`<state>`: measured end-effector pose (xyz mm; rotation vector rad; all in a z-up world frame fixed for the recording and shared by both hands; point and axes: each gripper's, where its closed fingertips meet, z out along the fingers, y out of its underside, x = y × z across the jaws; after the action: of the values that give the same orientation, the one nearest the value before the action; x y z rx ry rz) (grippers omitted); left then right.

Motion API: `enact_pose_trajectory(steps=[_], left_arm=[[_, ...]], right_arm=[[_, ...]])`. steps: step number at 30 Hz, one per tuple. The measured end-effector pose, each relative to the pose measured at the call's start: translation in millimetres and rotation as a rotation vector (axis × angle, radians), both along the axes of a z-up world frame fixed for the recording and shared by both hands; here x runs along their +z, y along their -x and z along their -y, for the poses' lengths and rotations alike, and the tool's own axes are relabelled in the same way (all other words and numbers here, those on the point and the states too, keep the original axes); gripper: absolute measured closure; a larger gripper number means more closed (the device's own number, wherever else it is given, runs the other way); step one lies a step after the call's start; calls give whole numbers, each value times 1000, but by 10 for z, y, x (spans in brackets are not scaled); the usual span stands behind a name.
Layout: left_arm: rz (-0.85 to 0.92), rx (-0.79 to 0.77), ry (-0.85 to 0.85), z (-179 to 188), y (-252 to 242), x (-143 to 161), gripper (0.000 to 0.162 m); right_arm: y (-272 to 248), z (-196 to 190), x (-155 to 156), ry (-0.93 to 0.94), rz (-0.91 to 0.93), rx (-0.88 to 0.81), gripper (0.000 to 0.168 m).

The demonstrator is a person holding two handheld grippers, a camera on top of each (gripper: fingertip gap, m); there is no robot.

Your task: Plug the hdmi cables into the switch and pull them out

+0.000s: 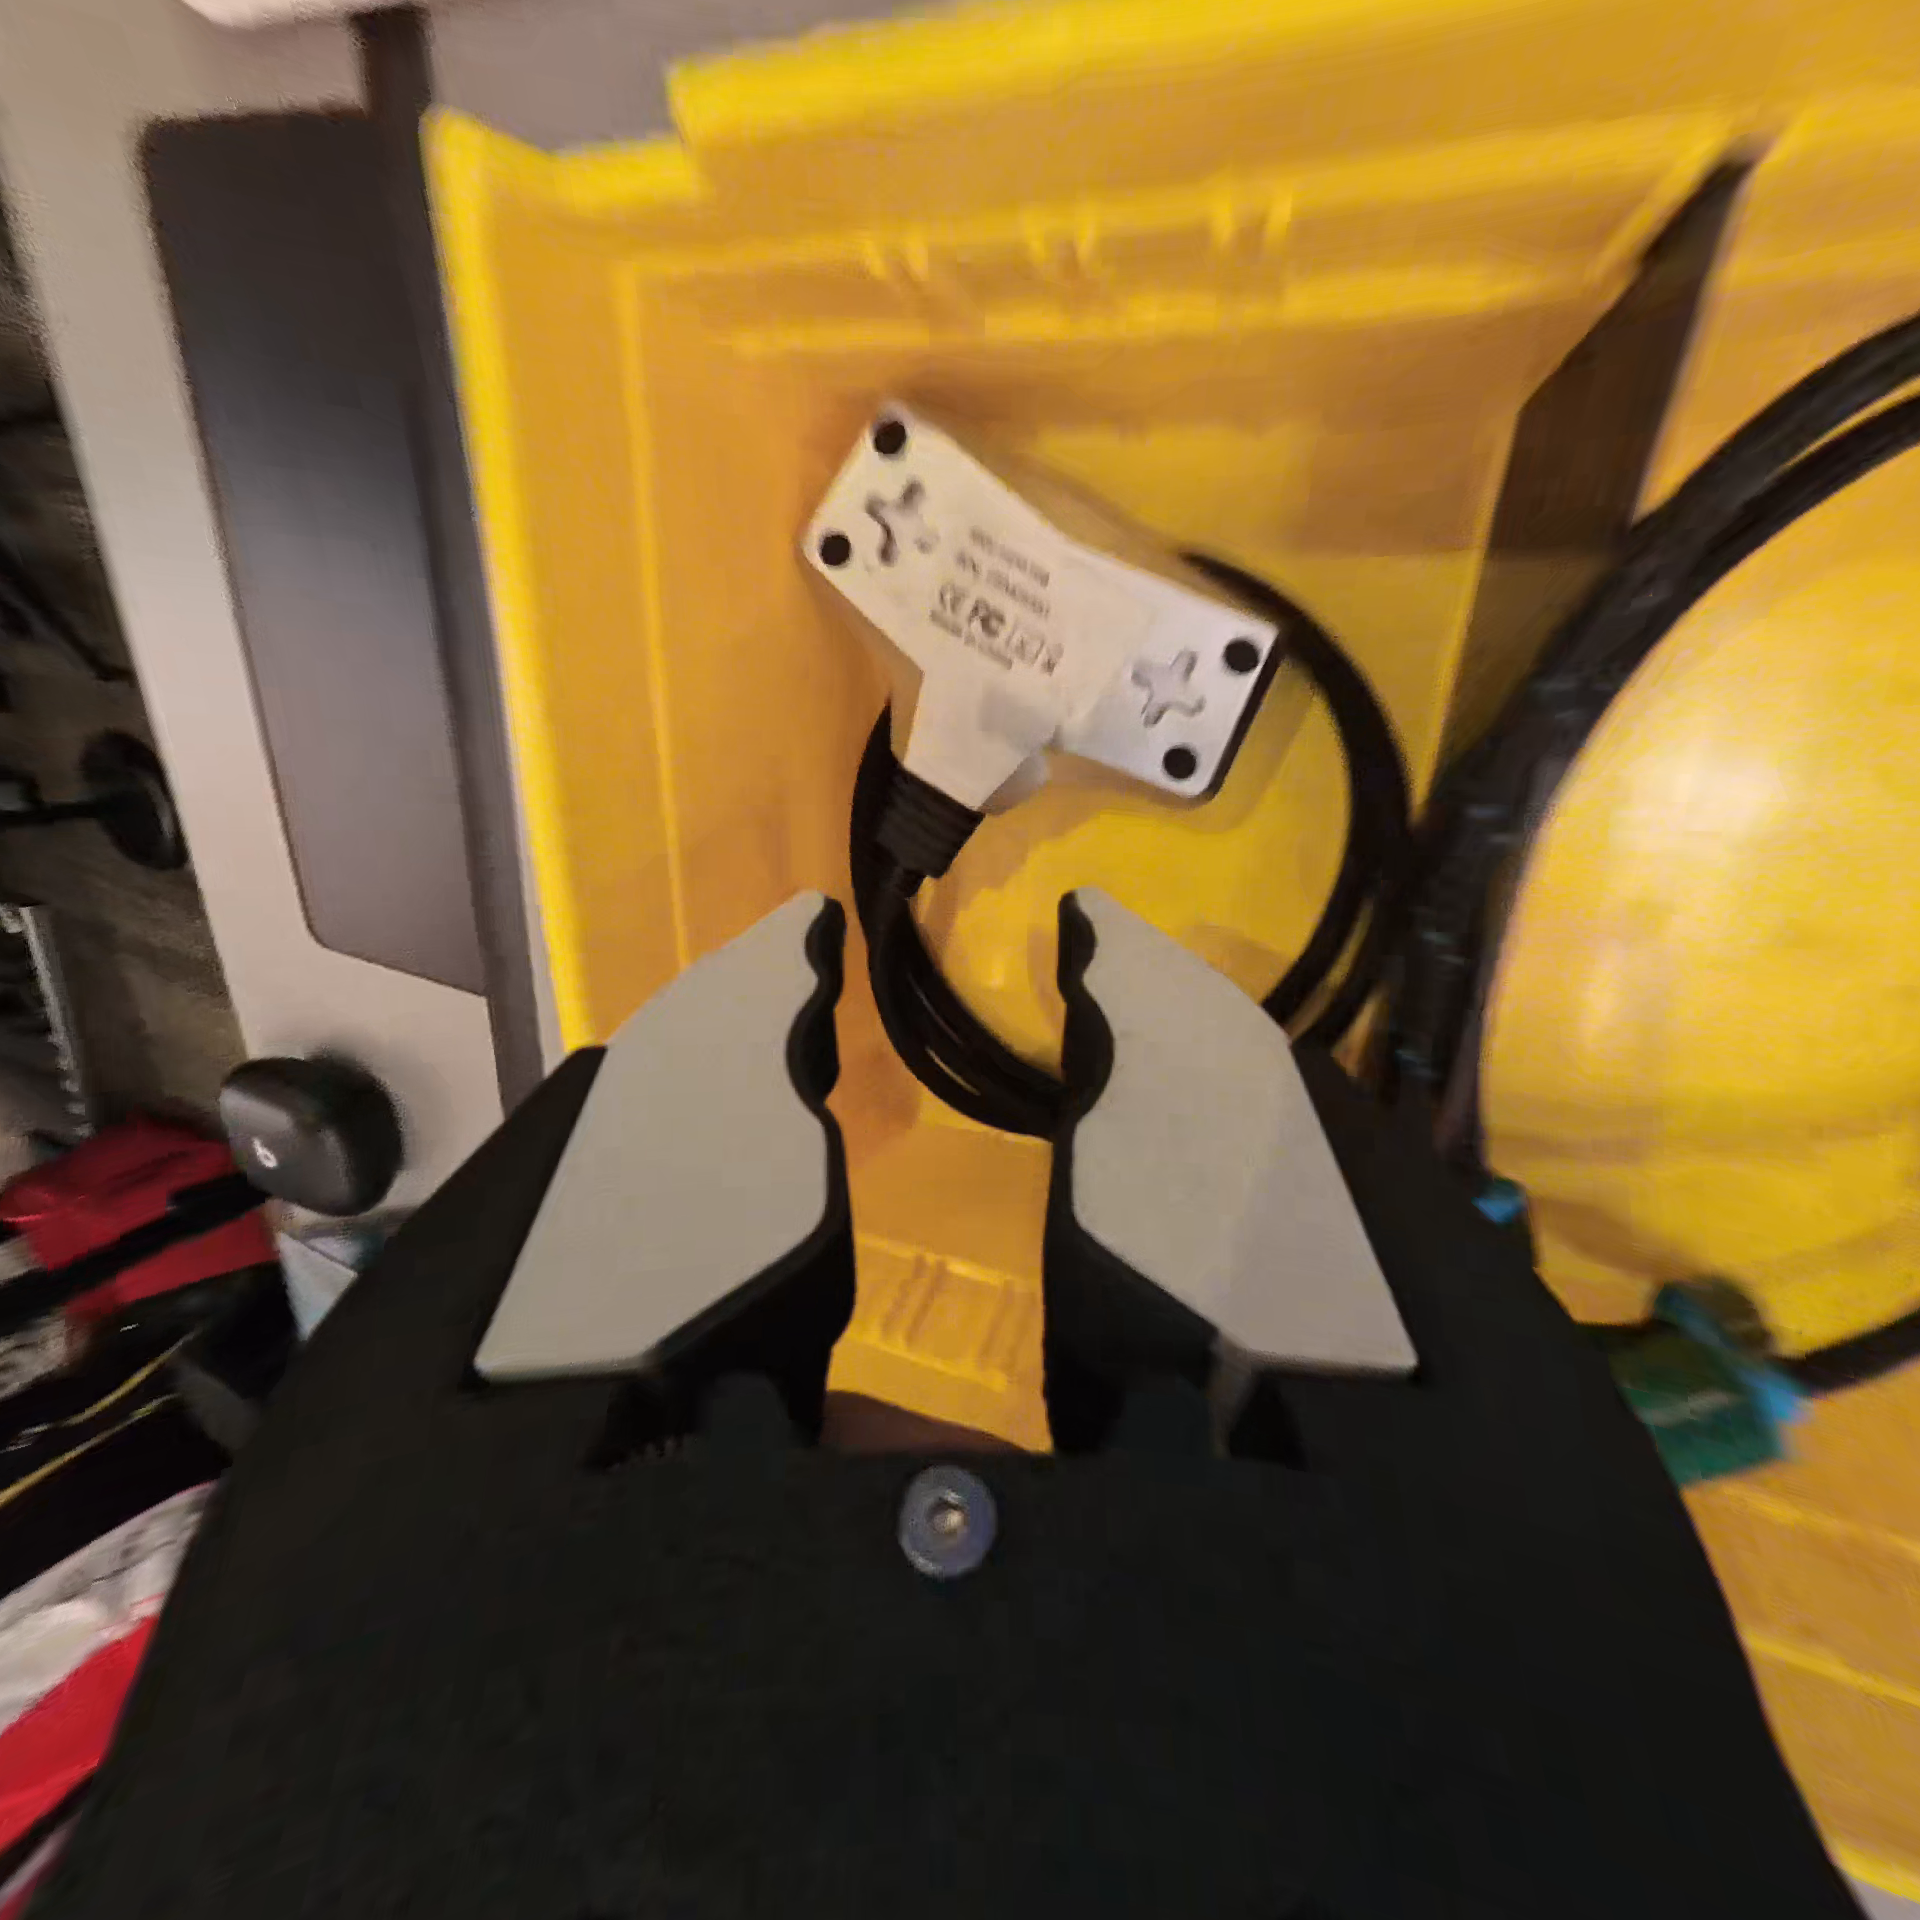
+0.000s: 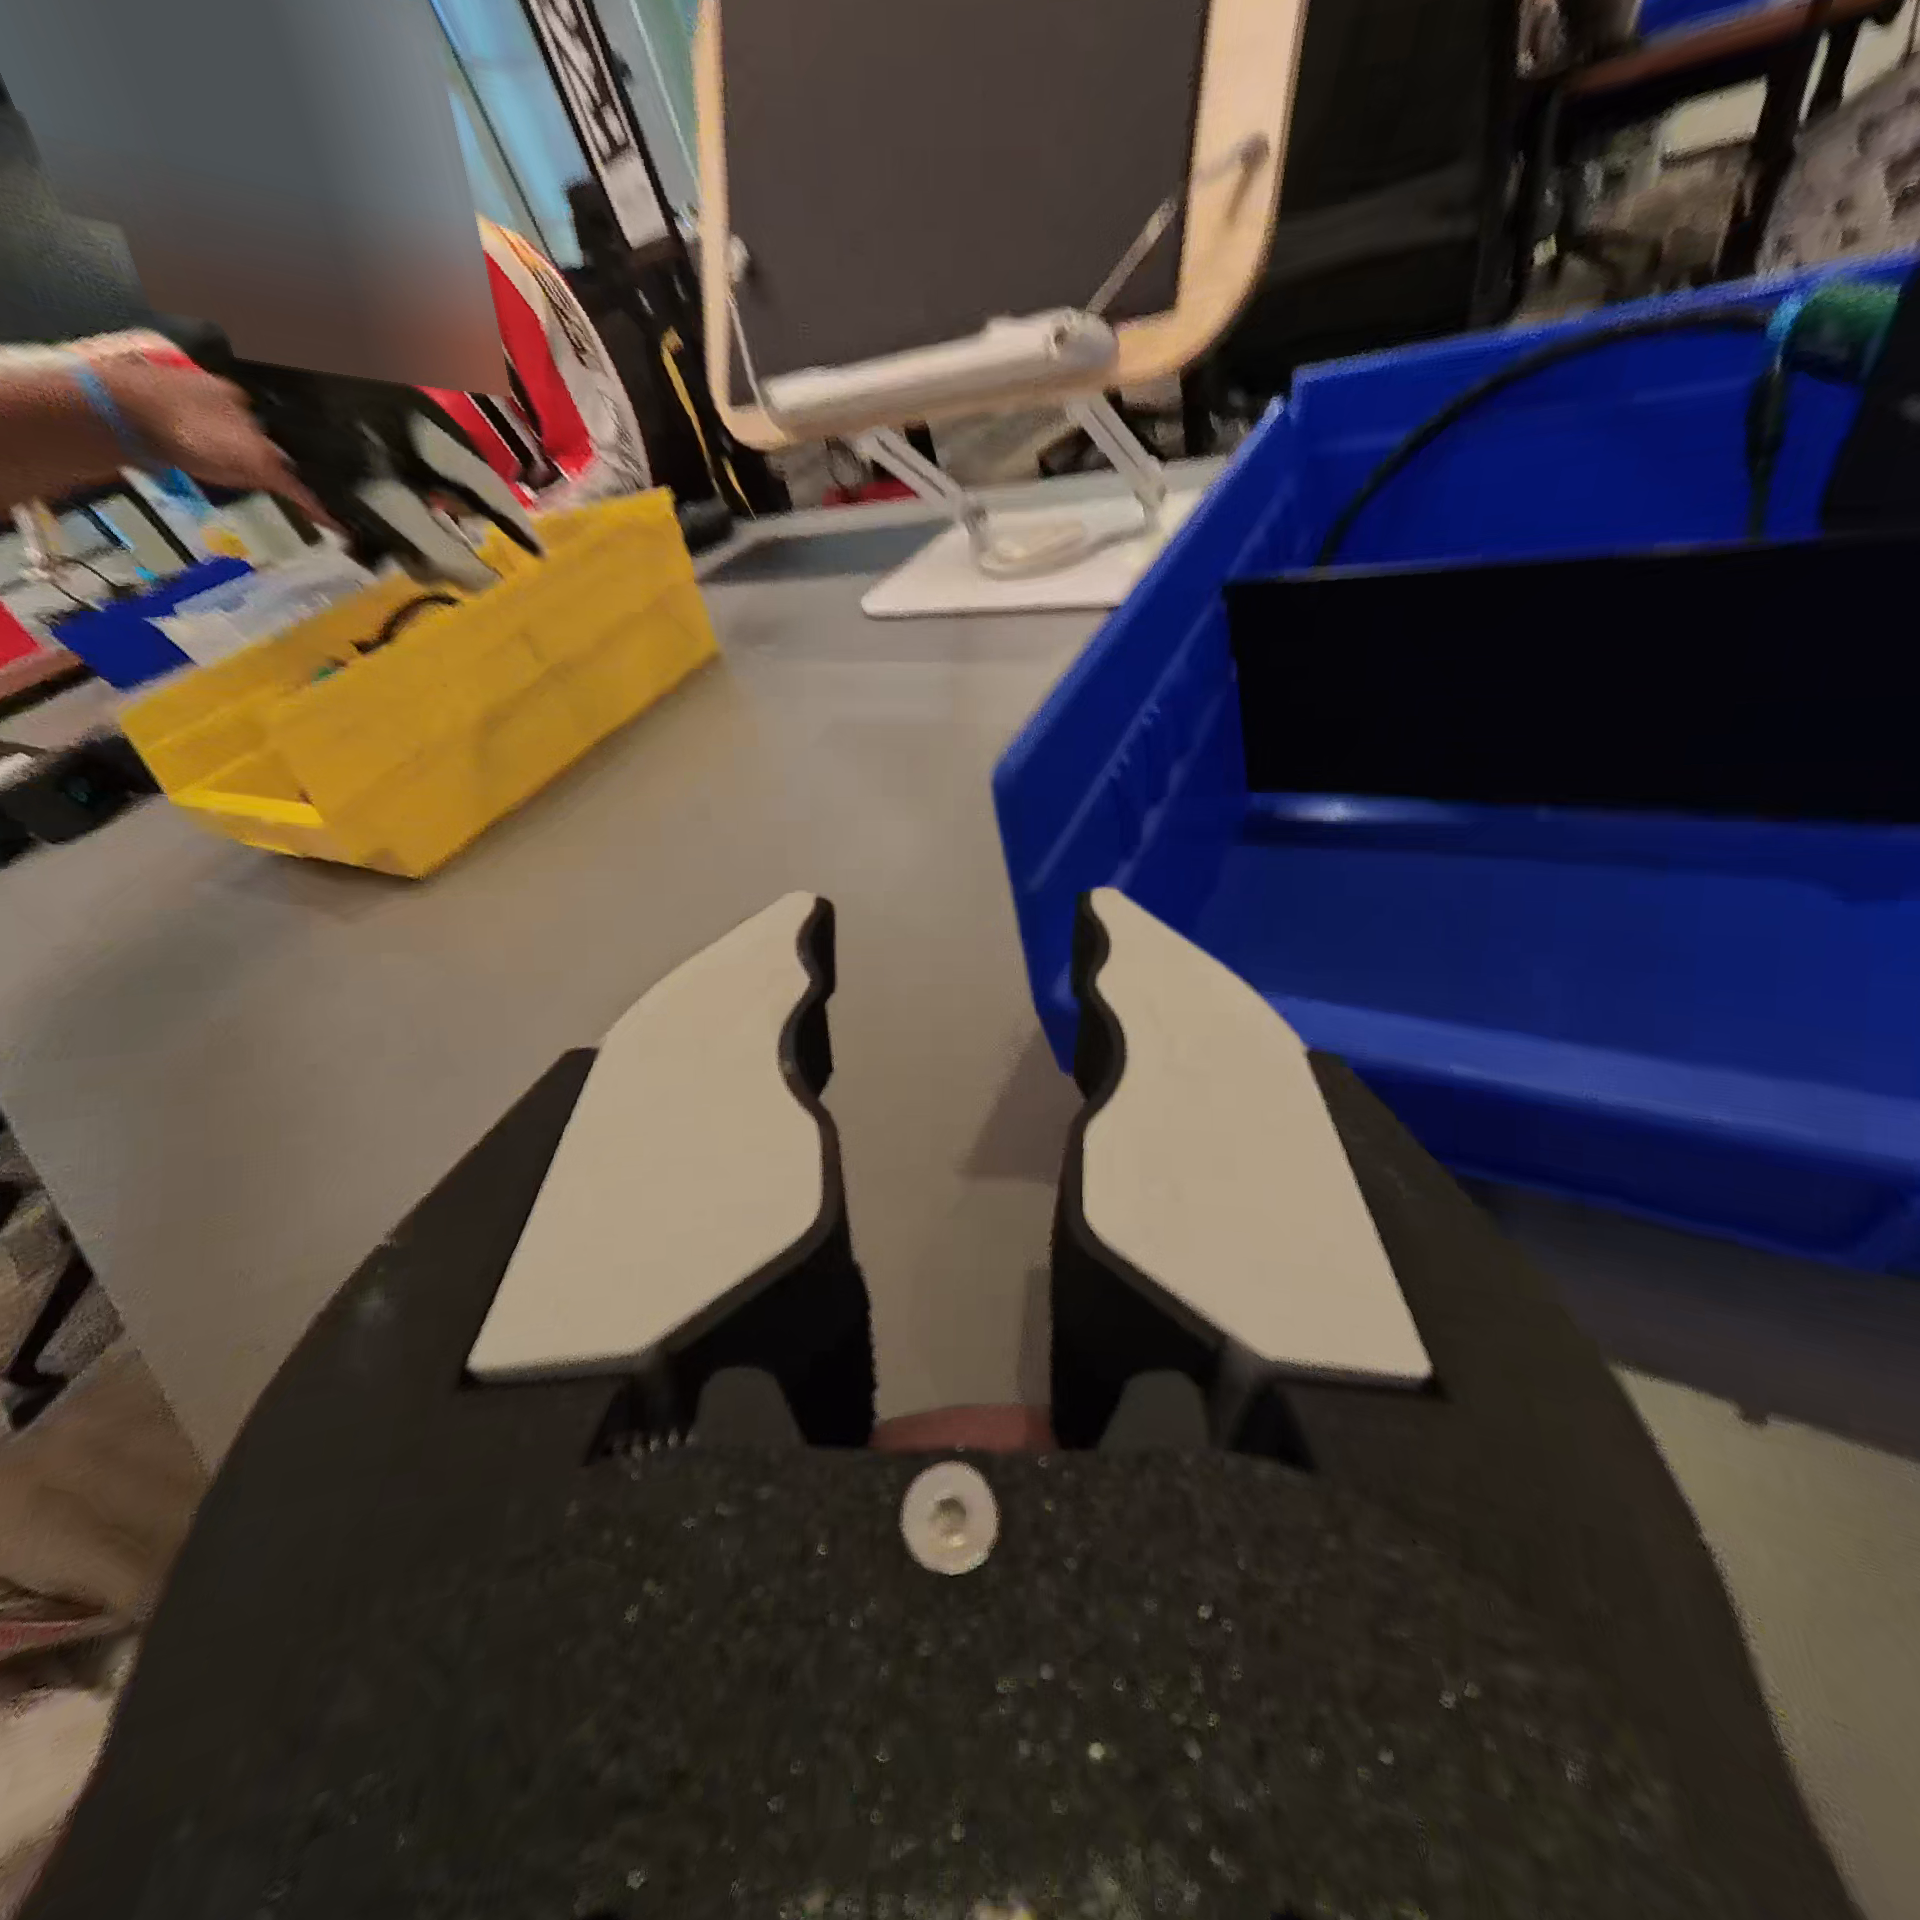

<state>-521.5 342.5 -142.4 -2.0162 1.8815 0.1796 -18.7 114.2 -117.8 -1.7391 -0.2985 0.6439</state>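
Observation:
In the left wrist view a silver HDMI switch (image 1: 1039,623) lies underside up in a yellow bin (image 1: 644,520), with a black cable (image 1: 935,997) coiled from its near end. My left gripper (image 1: 951,925) is open, just above the coil and short of the switch, holding nothing. More black cables (image 1: 1621,582) run along the bin's right side. In the right wrist view my right gripper (image 2: 951,925) is open and empty above the grey table (image 2: 416,1039). The left gripper (image 2: 457,520) shows far off over the yellow bin (image 2: 468,717).
A blue bin (image 2: 1455,1039) with a black divider and a cable stands at the right. A yellow rounded object (image 1: 1714,987) sits right of the switch. A tablet on a white stand (image 2: 987,312) is at the back. A black earbud case (image 1: 312,1132) lies left of the yellow bin. Spacing between my two grippers at the tips: around 55 cm. The left tips stand about 30 cm off the black earbud case (image 1: 312,1132).

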Motion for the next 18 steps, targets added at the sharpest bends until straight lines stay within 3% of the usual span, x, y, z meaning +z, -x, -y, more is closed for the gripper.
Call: enact_pose_trajectory(steps=[4, 7, 12, 14, 18], left_arm=[[-129, -58, -15, -231, 57, -331, 119], [-144, -107, -7, -293, 13, -423, 131], [-170, -178, -27, -280, -14, -543, 133], [-192, -184, -15, -266, 18, -597, 126], [-215, -229, -59, -293, -8, -610, 137]], right_arm=[[116, 23, 135, -49, -80, 74, 126], [176, 35, 133, -51, -97, 113, 126], [312, 59, 80, -32, -81, 181, 126], [372, 70, 57, -23, -69, 206, 126], [453, 108, 33, -10, -60, 241, 127]])
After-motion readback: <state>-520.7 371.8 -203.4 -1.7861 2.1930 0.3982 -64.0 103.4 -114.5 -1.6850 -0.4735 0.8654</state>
